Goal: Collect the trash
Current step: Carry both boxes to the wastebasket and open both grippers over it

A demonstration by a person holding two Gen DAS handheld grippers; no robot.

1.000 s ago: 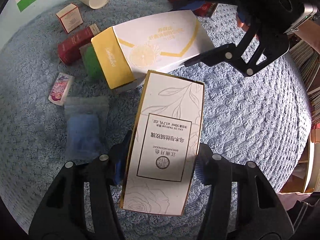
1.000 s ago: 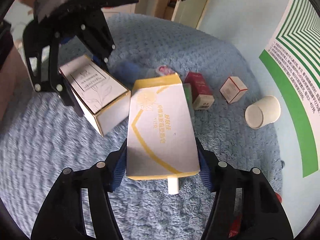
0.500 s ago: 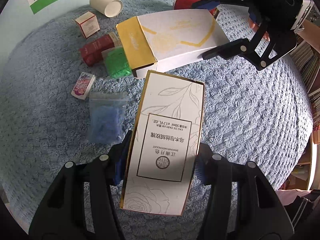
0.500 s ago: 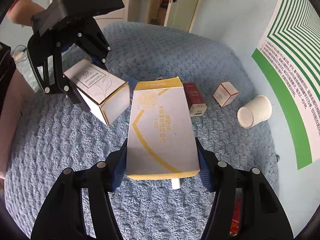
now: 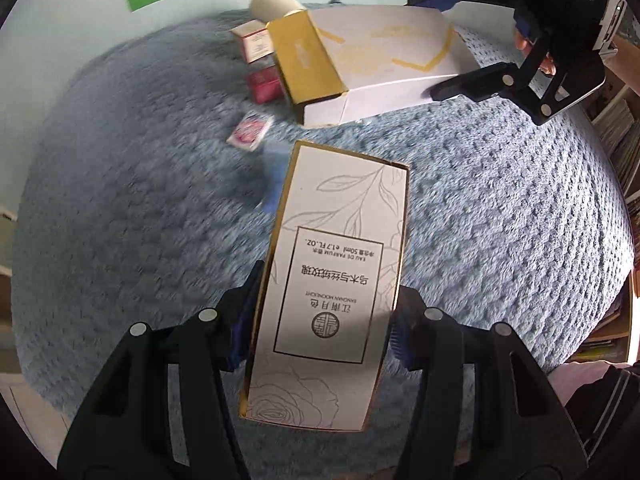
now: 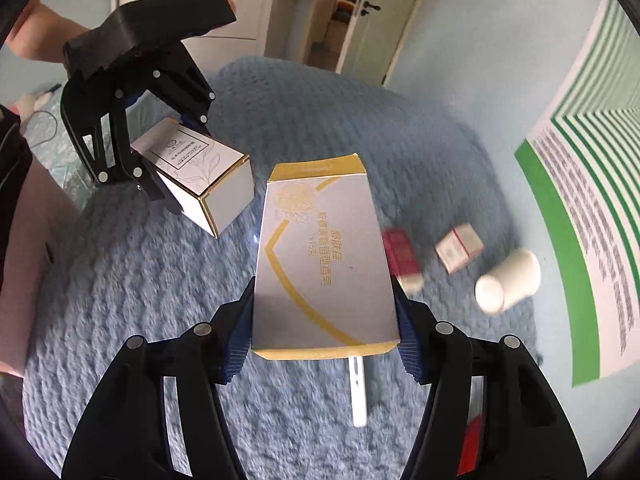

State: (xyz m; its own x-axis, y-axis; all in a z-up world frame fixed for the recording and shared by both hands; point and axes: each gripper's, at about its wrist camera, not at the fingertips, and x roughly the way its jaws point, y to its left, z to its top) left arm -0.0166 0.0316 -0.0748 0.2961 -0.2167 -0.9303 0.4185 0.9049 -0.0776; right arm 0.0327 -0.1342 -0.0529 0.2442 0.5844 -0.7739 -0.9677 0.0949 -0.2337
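My left gripper [image 5: 320, 332] is shut on a tall white perfume box with gold edges and leaf drawings [image 5: 332, 272], held above the blue blanket [image 5: 500, 220]. My right gripper [image 6: 324, 336] is shut on a white and yellow soap box with a lemon print [image 6: 320, 264]. In the left wrist view the soap box [image 5: 372, 60] and the right gripper [image 5: 448, 40] hang at the upper right. From the right wrist camera the perfume box [image 6: 196, 176] shows at the upper left inside the left gripper [image 6: 168, 160].
On the blanket lie a white paper cup [image 6: 508, 280], a small white and red carton [image 6: 458, 248], a dark red box [image 6: 400, 256], a pink packet [image 5: 250, 130] and a white tube [image 6: 358, 392]. A green striped poster [image 6: 580, 208] hangs on the wall.
Both grippers have risen with their boxes still gripped, and the litter on the blanket now looks smaller and farther away. The left gripper has also swung sideways, so the blue bag is nearly hidden.
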